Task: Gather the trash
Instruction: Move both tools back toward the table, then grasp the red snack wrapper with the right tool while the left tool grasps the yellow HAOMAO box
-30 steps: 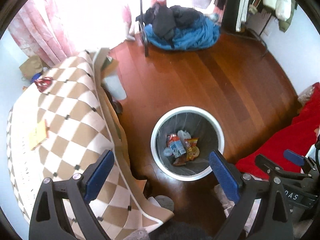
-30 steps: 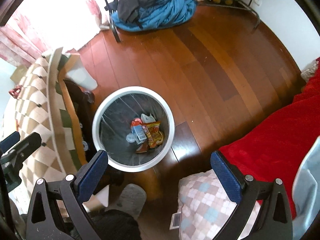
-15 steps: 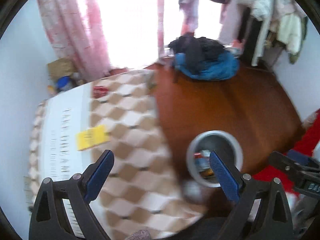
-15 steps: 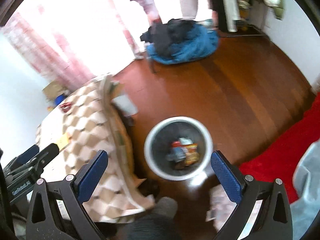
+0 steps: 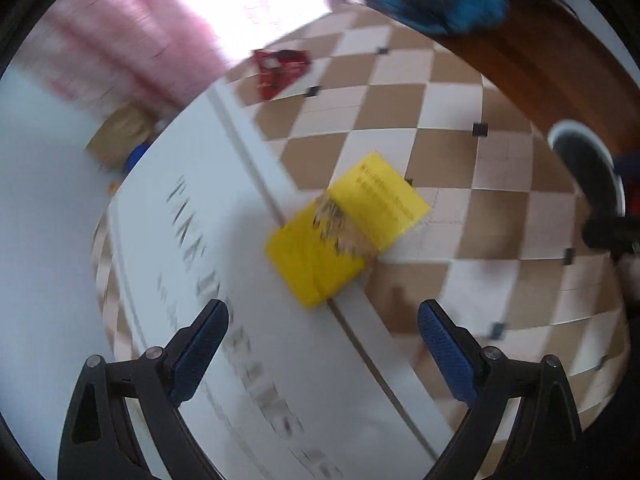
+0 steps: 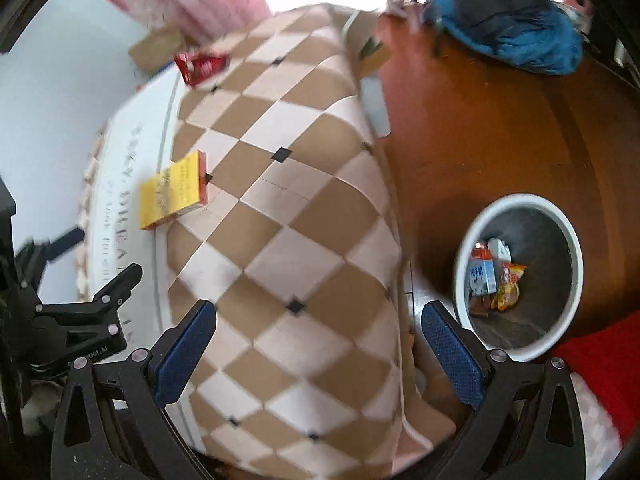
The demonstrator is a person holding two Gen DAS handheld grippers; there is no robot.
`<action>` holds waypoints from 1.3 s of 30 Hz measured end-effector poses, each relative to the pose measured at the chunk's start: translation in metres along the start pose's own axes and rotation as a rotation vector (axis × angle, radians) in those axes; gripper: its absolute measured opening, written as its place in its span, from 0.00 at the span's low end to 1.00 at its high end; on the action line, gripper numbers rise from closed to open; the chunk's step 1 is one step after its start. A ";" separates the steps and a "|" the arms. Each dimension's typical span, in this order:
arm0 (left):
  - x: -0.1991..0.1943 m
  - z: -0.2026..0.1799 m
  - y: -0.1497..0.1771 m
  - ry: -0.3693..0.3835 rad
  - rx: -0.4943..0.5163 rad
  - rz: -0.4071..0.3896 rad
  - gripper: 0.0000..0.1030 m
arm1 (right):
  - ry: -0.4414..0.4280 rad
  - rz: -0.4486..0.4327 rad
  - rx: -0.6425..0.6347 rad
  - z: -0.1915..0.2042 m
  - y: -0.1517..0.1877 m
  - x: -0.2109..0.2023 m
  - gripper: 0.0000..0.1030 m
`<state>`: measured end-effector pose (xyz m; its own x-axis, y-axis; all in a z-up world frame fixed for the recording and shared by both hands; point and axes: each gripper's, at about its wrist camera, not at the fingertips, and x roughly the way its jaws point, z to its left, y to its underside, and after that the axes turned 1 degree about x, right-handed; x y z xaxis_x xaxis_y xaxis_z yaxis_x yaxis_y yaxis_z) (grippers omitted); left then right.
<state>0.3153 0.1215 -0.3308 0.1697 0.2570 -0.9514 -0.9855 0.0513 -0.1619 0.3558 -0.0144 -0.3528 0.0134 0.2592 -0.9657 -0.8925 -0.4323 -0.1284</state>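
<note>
Already binned: the white-rimmed bin (image 6: 520, 276) stands on the wood floor (image 6: 480, 132) beside the table and holds several wrappers and a small blue carton (image 6: 482, 280), so I judge part of the job done.
Left to collect: a yellow packet (image 5: 348, 236) lies flat on the checked tablecloth (image 5: 400, 100), across the line where the brown-and-cream squares meet the white lettered panel; a red wrapper (image 5: 280, 70) lies further off near the table's far edge, by the pink curtain (image 5: 132, 48).
Left gripper (image 5: 322, 344): my jaws stand wide apart with nothing between them, hanging over the cloth with the yellow packet just ahead of the fingertips.
Right gripper (image 6: 316, 344): also spread wide and empty, over the near part of the cloth, with the bin off to its right.
Progress: I would say roughly midway; two pieces on the table are not yet picked up.
Next call: the yellow packet looks the nearest target for my left gripper.
Doubt: the left view is blurred, so I cannot read the packet's print.
</note>
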 end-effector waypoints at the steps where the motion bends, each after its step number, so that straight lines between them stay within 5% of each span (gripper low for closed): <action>1: 0.006 -0.002 -0.006 0.006 0.051 -0.003 0.93 | 0.018 0.016 -0.023 0.005 -0.011 0.010 1.00; 5: 0.028 -0.007 -0.022 0.056 0.224 0.021 0.92 | 0.084 0.038 -0.060 0.013 -0.046 0.026 1.00; 9: 0.033 0.001 -0.031 0.170 0.244 0.036 0.81 | 0.107 0.044 -0.065 0.013 -0.073 0.029 1.00; 10: 0.032 0.002 -0.031 0.217 0.249 0.042 0.66 | 0.106 0.042 -0.062 0.013 -0.078 0.029 1.00; 14: 0.030 0.003 -0.026 0.270 0.222 0.038 0.65 | 0.096 0.034 -0.035 0.010 -0.093 0.030 1.00; 18: 0.030 0.036 -0.021 0.271 -0.037 0.010 0.60 | 0.080 0.014 -0.016 0.016 -0.102 0.028 1.00; 21: 0.034 0.089 -0.002 0.277 -0.409 -0.007 0.59 | 0.055 -0.023 -0.015 0.028 -0.107 0.022 1.00; 23: 0.039 0.114 0.013 0.252 -0.571 -0.014 0.59 | 0.035 -0.048 -0.020 0.037 -0.116 0.020 1.00; 26: 0.050 0.140 0.029 0.239 -0.714 -0.019 0.59 | -0.004 -0.073 -0.031 0.060 -0.138 0.025 1.00; 30: 0.064 0.143 0.024 0.158 -0.702 0.016 0.59 | -0.042 -0.102 -0.056 0.097 -0.177 0.039 1.00; 33: 0.066 0.135 0.020 0.092 -0.674 0.027 0.70 | -0.036 -0.123 -0.083 0.121 -0.203 0.052 0.94; 36: 0.064 0.143 0.022 0.091 -0.728 0.004 0.53 | -0.025 -0.131 -0.105 0.138 -0.221 0.065 0.91; 39: 0.063 0.160 0.022 0.078 -0.750 -0.010 0.51 | -0.012 -0.129 -0.126 0.153 -0.233 0.081 0.77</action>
<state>0.3056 0.2930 -0.3524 0.2047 0.1898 -0.9603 -0.7290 -0.6252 -0.2789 0.4962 0.2395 -0.3665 0.1185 0.3292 -0.9368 -0.8202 -0.4994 -0.2792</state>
